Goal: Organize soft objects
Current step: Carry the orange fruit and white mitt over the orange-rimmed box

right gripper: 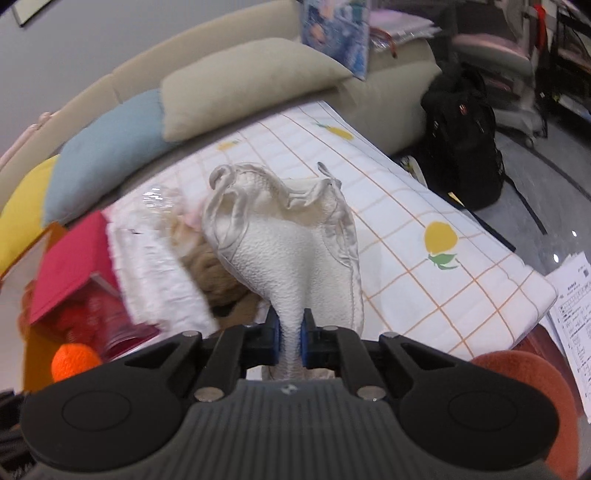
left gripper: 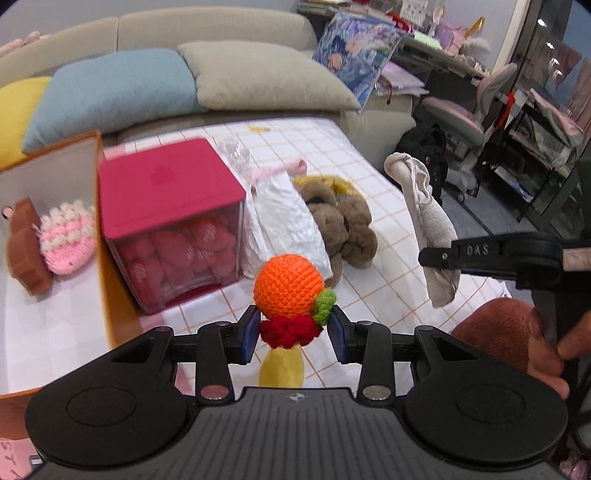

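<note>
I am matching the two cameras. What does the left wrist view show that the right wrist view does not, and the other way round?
Only the left wrist view: inside the orange box, a pink knit piece and a brown toy; also the left tongs holding the knit orange by its red base.

Only the right wrist view: the right tongs shut on the white pouch, the papers and the lemon print.

Both: the pouch, the red-lidded box, the brown plush, the knit orange and the blue pillow.

Black backpack on floor nr sofa, desk chair.
</note>
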A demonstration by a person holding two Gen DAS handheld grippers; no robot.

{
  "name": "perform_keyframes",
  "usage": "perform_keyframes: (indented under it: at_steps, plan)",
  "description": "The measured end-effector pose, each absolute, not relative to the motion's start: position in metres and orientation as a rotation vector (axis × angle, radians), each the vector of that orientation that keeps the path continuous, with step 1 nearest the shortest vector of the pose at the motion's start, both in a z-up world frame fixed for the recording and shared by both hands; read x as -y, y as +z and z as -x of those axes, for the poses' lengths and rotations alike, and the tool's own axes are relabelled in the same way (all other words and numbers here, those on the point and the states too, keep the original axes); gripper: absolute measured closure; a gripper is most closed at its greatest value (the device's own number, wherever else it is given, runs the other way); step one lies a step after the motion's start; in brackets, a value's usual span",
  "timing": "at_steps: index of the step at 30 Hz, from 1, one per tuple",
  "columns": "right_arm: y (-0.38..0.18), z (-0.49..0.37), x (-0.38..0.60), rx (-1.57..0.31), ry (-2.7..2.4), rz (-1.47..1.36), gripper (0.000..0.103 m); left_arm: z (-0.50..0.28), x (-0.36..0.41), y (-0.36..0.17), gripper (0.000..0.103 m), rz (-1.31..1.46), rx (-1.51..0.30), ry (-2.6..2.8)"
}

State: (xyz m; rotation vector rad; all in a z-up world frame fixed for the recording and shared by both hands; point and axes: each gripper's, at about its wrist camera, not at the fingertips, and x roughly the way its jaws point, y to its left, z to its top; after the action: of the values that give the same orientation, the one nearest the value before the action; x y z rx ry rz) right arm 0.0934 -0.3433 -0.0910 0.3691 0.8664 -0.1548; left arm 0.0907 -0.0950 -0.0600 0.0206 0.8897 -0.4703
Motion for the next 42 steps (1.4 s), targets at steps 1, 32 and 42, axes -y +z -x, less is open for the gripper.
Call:
perform_keyframes:
  at_steps: [1, 32, 42]
  plan:
    - [-0.085, -0.089, 0.339, -0.859, -0.139, -0.367, 0.095, -0.089, 0.093, -0.057, 0.059, -0.020, -0.881, -0.467]
    - [0.013, -0.105, 0.124, -0.857, 0.537, -0.240, 0.095, -0.093, -0.069, -0.012, 0.059, 0.071, -0.819, -0.103]
    - [-0.014, -0.173, 0.057, -1.003, 0.594, -0.185, 0.095, -0.130, -0.101, -0.039, 0.059, -0.053, -0.881, -0.106]
